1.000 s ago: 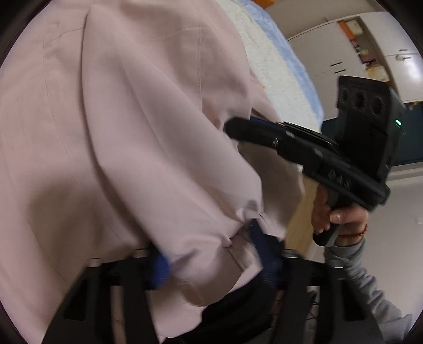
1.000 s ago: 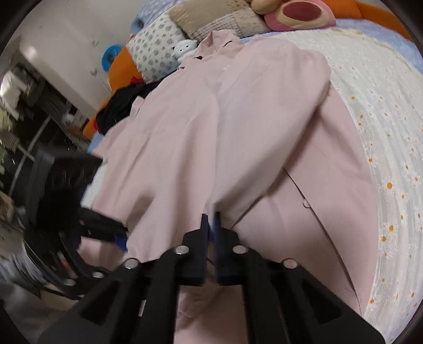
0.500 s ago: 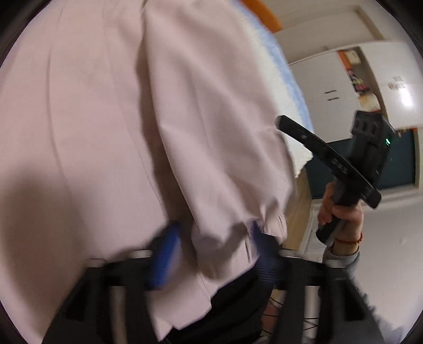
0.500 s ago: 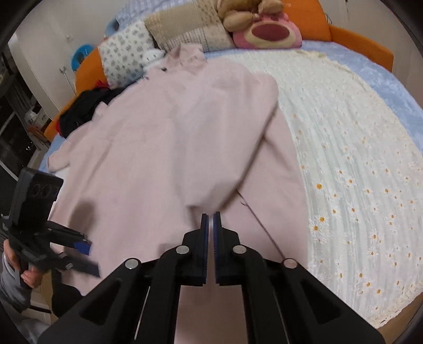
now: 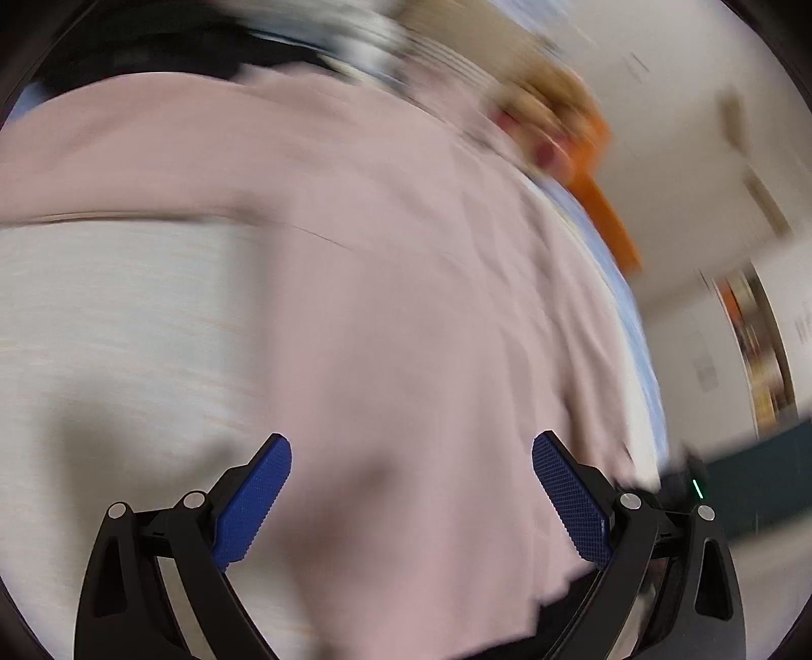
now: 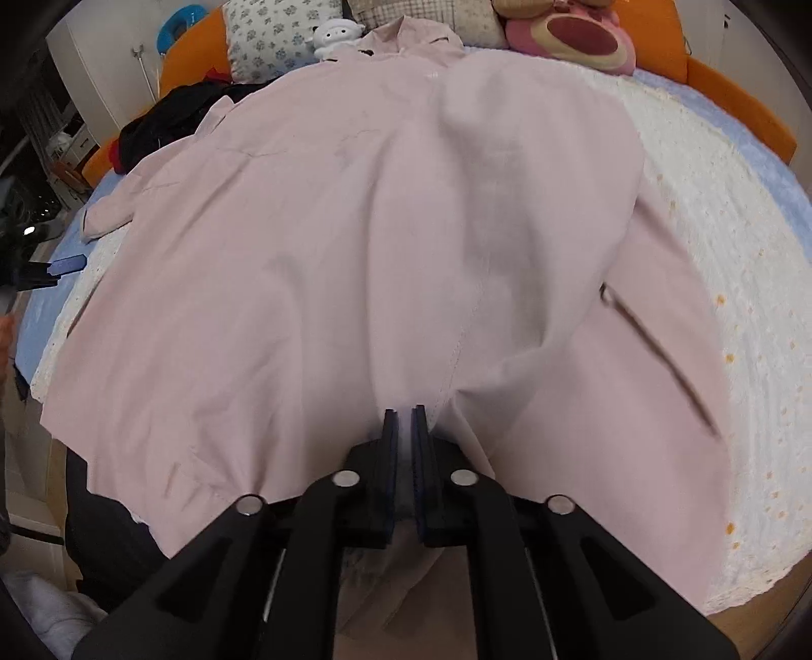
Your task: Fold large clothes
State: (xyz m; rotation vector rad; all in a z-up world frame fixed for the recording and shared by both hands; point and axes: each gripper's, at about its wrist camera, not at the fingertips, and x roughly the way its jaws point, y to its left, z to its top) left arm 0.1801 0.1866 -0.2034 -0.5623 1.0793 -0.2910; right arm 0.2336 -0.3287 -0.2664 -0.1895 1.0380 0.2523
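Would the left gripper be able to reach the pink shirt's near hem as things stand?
Probably yes: the left gripper is open with the pink shirt spread just beyond its blue pads, nothing between. Motion blur hides the exact gap.

The right gripper [image 6: 404, 421] pinches a fold of the big pink shirt [image 6: 355, 228], which is spread over the white bedspread [image 6: 710, 213]. The shirt's collar points to the head of the bed, near a pink plush toy [image 6: 573, 38] and a flowered pillow [image 6: 274, 30]. The left gripper [image 6: 63, 266] peeks in at the bed's left edge.

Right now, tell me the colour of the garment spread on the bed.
Pale pink, plain, no pattern. The garment shows best in the right wrist view.
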